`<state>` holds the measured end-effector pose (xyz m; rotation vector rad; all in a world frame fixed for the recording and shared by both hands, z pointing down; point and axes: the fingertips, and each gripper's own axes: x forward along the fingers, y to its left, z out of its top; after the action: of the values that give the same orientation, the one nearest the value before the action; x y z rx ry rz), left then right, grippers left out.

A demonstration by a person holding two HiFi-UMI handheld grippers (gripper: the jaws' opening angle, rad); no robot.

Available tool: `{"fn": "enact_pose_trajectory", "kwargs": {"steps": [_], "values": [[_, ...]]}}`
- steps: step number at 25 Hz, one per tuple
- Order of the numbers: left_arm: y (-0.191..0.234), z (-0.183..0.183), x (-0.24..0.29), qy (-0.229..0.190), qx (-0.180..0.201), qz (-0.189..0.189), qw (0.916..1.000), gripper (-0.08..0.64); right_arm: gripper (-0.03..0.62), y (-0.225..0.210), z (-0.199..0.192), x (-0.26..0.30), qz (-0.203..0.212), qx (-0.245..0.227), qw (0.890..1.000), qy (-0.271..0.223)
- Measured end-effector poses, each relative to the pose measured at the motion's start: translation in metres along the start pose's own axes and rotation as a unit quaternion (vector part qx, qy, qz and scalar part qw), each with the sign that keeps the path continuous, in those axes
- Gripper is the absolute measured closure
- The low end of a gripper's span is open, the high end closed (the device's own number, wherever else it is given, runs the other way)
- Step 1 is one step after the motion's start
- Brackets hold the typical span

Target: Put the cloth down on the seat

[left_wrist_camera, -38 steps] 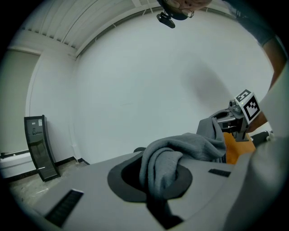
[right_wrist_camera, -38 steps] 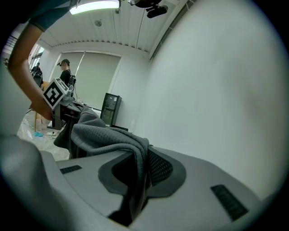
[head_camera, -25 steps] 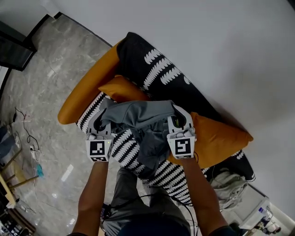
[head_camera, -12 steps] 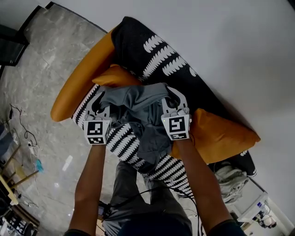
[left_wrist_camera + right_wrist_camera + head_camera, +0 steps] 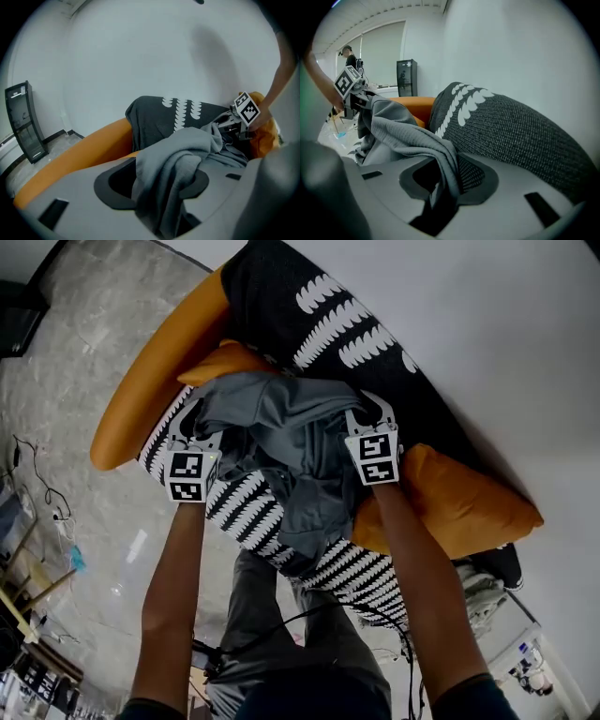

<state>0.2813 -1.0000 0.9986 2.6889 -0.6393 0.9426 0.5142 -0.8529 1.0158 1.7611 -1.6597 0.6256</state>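
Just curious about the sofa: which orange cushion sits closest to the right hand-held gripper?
The cushion by the right forearm; the other one lies beyond the grey cloth.

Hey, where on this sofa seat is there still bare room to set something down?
Two bare strips of striped seat: one between the orange armrest and the grey cloth, one along the front edge below the right orange cushion. The middle is crowded: the cloth is heaped there, the left orange cushion behind it.

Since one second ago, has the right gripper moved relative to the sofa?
Yes. In the head view the right gripper went forward, toward the black backrest. Its jaws have just been opening, with the grey cloth between them.
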Motion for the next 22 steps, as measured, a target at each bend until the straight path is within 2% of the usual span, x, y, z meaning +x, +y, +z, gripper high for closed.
{"fn": "enact_pose_trajectory", "kwargs": {"steps": [6,11,14,22], "values": [[0.003,-0.030,0.006,0.029,-0.005,-0.011,0.9995,0.309,0.499,0.013,-0.015,0.015,0.031,0.012,0.999,0.025],[0.003,-0.039,-0.002,0.045,-0.001,-0.022,0.9987,0.267,0.420,0.019,-0.029,0.013,0.046,0.039,0.997,0.052],[0.002,-0.046,-0.012,0.059,-0.003,-0.031,0.9978,0.239,0.394,0.021,-0.028,0.006,0.049,0.048,0.996,0.060],[-0.004,-0.037,-0.047,0.051,0.004,-0.019,0.9985,0.239,0.370,0.029,-0.014,-0.024,0.047,0.056,0.996,0.049]]}}
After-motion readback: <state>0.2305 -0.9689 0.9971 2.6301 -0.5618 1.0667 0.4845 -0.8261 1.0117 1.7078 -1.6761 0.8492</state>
